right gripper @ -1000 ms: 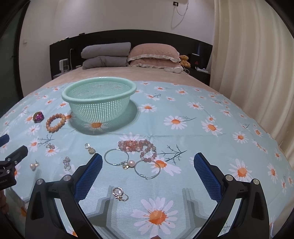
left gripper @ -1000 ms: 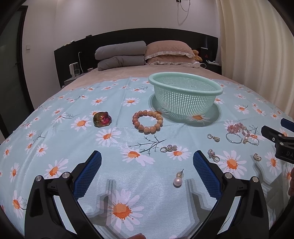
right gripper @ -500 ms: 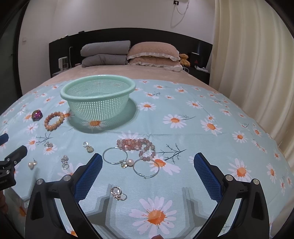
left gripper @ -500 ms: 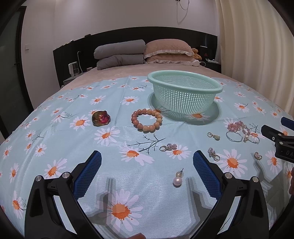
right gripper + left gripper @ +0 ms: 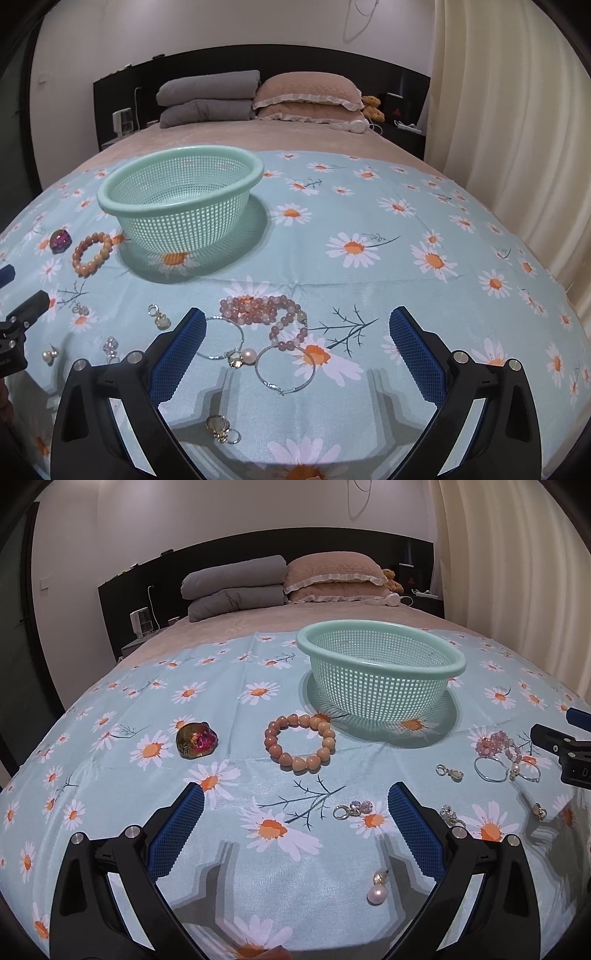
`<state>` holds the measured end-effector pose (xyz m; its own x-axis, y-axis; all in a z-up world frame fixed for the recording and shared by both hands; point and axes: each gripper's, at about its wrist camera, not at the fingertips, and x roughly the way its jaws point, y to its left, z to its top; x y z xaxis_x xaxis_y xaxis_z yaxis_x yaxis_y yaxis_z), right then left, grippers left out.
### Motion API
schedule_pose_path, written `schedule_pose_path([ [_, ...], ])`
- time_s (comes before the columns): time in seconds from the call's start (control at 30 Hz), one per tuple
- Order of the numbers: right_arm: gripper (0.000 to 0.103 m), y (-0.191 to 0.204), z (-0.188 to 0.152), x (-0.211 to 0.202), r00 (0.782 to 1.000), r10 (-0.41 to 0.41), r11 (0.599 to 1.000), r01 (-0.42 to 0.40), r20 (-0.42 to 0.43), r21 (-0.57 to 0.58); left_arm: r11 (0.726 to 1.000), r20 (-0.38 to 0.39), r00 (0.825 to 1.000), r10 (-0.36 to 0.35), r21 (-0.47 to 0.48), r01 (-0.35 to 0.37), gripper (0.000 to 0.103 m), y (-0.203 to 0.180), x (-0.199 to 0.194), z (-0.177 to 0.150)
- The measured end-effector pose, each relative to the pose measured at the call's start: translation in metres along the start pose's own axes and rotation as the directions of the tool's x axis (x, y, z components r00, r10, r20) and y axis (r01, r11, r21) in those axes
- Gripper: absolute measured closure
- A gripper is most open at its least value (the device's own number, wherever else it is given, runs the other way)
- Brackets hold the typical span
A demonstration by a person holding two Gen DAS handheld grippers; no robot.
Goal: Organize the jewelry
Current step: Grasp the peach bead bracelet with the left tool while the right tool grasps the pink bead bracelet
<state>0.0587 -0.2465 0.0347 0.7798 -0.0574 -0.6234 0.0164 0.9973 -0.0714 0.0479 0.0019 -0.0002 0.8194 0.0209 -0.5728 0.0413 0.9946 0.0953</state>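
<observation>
A green mesh basket (image 5: 380, 675) stands on the daisy cloth; it also shows in the right wrist view (image 5: 181, 192). An orange bead bracelet (image 5: 300, 743) and a shiny stone (image 5: 196, 739) lie left of it. My left gripper (image 5: 295, 827) is open above the cloth, with a pearl earring (image 5: 377, 890) and small earrings (image 5: 351, 809) near its right finger. My right gripper (image 5: 297, 350) is open over a pink bead bracelet (image 5: 266, 308) and silver hoop earrings (image 5: 286, 367). A small ring pair (image 5: 222, 428) lies between its fingers.
Pillows (image 5: 280, 581) lie at the bed's head. A curtain (image 5: 517, 129) hangs on the right. The cloth's edge drops off at the right and the front. More small earrings (image 5: 159, 317) lie left of the right gripper.
Both grippers have moved forward and a little lower toward the jewelry. The pearl earring now sits nearer the left gripper's base. Nothing has been picked up.
</observation>
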Motion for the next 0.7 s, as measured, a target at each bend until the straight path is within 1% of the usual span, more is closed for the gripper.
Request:
schedule_pose_path([
  [0.1, 0.007, -0.001, 0.005, 0.011, 1.000, -0.003, 1.000, 0.003, -0.015, 0.000, 1.000, -0.023, 1.000, 0.015, -0.004, -0.015, 0.005, 0.005, 0.018, 0.008],
  [0.17, 0.008, 0.000, 0.008, 0.018, 1.000, -0.016, 1.000, 0.016, -0.026, -0.014, 1.000, -0.040, 0.999, 0.010, -0.008, -0.010, 0.005, 0.008, 0.029, 0.012],
  [0.27, 0.008, 0.000, 0.012, 0.032, 0.998, -0.030, 0.999, 0.028, -0.052, -0.029, 0.999, -0.055, 0.998, -0.041, 0.007, 0.041, 0.005, 0.009, 0.044, 0.019],
  [0.3, 0.008, -0.002, 0.013, 0.037, 0.997, -0.024, 0.999, 0.023, -0.068, -0.025, 0.999, -0.058, 0.997, -0.048, 0.016, 0.049, 0.005, 0.009, 0.048, 0.021],
  [0.43, 0.008, -0.006, 0.015, 0.050, 0.995, -0.002, 1.000, 0.001, -0.101, -0.006, 0.997, -0.082, 0.995, -0.062, 0.044, 0.066, 0.005, 0.009, 0.063, 0.029],
  [0.53, 0.009, -0.007, 0.017, 0.062, 0.992, 0.003, 1.000, -0.004, -0.130, -0.011, 0.995, -0.111, 0.990, -0.085, 0.034, 0.089, 0.005, 0.011, 0.073, 0.032],
  [0.63, 0.009, -0.006, 0.016, 0.071, 0.987, 0.013, 1.000, -0.016, -0.163, -0.017, 0.995, -0.151, 0.985, -0.086, 0.030, 0.091, 0.005, 0.011, 0.085, 0.033],
  [0.7, 0.011, -0.003, 0.014, 0.076, 0.984, 0.005, 0.999, -0.012, -0.180, -0.035, 0.996, -0.175, 0.981, -0.079, 0.037, 0.087, 0.005, 0.009, 0.090, 0.031],
])
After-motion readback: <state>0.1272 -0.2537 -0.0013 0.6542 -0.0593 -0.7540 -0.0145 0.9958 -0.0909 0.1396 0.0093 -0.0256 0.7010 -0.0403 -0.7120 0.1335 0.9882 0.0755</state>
